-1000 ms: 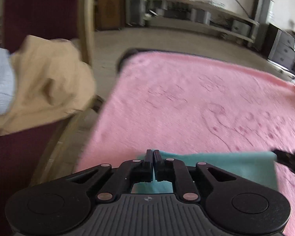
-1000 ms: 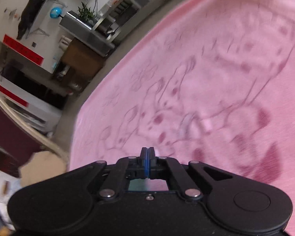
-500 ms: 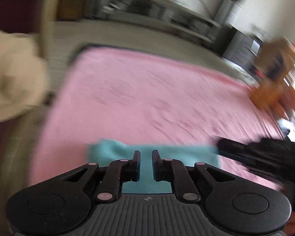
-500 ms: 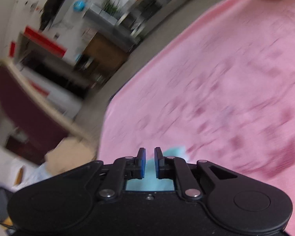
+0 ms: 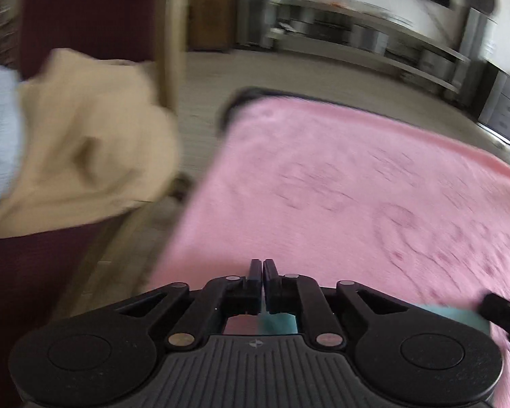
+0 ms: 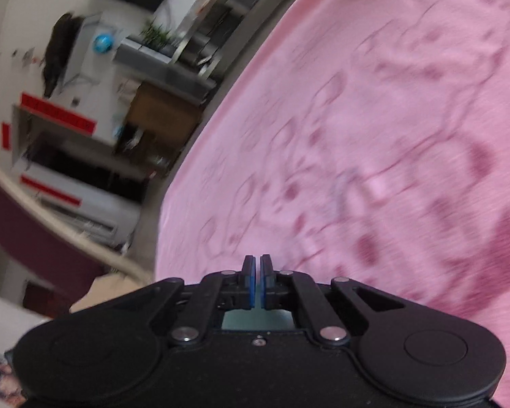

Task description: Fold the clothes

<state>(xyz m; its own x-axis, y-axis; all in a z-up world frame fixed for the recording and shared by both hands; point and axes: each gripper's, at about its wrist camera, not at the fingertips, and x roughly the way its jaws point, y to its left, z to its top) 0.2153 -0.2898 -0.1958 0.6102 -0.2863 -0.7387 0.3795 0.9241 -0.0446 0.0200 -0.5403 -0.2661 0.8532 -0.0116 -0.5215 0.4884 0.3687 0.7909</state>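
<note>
A pink blanket (image 5: 357, 183) with a faint darker pattern is spread over the surface and fills most of both views. In the left wrist view, the left gripper (image 5: 262, 268) is held low over the blanket's near left edge, its fingers drawn almost together with only a thin slit between them. A teal cloth (image 5: 278, 323) is seen through the gripper's frame directly beneath the fingers and again at the near right (image 5: 452, 316), where it lies flat on the blanket; whether its edge is actually pinched cannot be told. At the right border a black part of the right gripper (image 5: 503, 316) is seen beside the teal cloth. To the left, a beige garment (image 5: 85, 142) and a pale blue garment (image 5: 0, 132) are heaped on a maroon chair (image 5: 85, 17), apart from the blanket.

In the right wrist view, the right gripper (image 6: 258, 267) is likewise nearly clenched, blue pads close together. A patch of teal cloth (image 6: 255, 319) is visible below the fingers through the frame; a grasp cannot be confirmed. Both views are blurred.
</note>
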